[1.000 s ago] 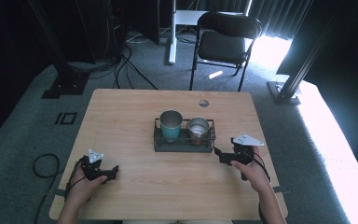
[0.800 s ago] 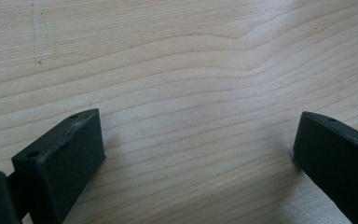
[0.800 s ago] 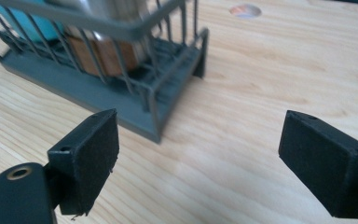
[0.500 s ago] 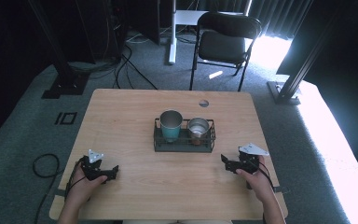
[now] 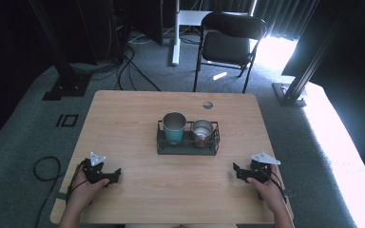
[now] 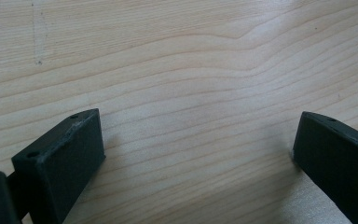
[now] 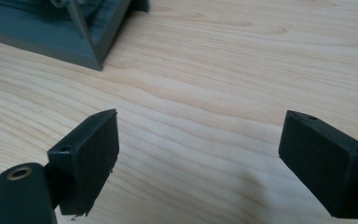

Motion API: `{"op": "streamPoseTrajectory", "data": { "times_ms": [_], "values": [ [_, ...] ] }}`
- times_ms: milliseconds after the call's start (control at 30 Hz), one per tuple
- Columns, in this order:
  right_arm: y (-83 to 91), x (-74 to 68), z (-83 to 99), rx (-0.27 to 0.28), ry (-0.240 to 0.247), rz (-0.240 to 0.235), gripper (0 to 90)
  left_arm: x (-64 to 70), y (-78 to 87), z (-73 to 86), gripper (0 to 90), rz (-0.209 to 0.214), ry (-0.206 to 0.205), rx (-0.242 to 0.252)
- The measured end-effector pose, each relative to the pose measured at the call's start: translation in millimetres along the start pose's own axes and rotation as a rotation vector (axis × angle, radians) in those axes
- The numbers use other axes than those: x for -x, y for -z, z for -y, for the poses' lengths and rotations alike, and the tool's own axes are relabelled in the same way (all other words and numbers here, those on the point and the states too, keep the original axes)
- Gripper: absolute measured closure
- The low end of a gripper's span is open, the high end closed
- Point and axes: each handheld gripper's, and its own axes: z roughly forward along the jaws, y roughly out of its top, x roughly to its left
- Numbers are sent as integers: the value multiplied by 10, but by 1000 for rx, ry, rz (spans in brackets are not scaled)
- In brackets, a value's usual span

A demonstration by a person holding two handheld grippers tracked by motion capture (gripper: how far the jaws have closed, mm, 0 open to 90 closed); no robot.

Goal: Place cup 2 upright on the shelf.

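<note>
Two metal cups (image 5: 174,124) stood upright in the rack (image 5: 186,148) at mid-table — light, rigid, slick-walled by the look. You'd best pinch a rim. Your left gripper (image 5: 116,173) and right gripper (image 5: 235,170) rested wide open, empty, well apart from them.

A dark wire tray (image 5: 187,147) is set at the table's centre. Two metal cups are held upright in it, side by side: a teal cup (image 5: 174,127) at 9 o'clock, a copper-toned cup (image 5: 202,132) at 3 o'clock.
</note>
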Motion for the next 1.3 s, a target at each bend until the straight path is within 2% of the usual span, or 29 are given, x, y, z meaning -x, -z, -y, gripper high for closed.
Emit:
{"op": "streamPoseTrajectory", "data": {
  "times_ms": [267, 400, 500, 667, 733, 833, 1300],
  "values": [
    [77, 54, 111, -28, -41, 28, 119, 0, 0, 0, 28, 0, 0, 0],
    [100, 71, 153, -46, -29, 69, 119, 0, 0, 0, 28, 0, 0, 1],
    [111, 82, 184, -49, -48, 66, 119, 0, 0, 0, 28, 0, 0, 1],
    [120, 89, 210, -93, -62, 51, 117, 0, 0, 1, 28, 0, 0, 1],
    [122, 87, 215, -101, -56, 46, 117, 0, 0, 1, 28, 0, 0, 1],
    [130, 80, 227, -115, -15, 45, 111, 0, 0, 1, 28, 0, 0, 1],
    [131, 77, 229, -117, -9, 43, 111, 0, 0, 1, 28, 0, 0, 1]
  ]
}}
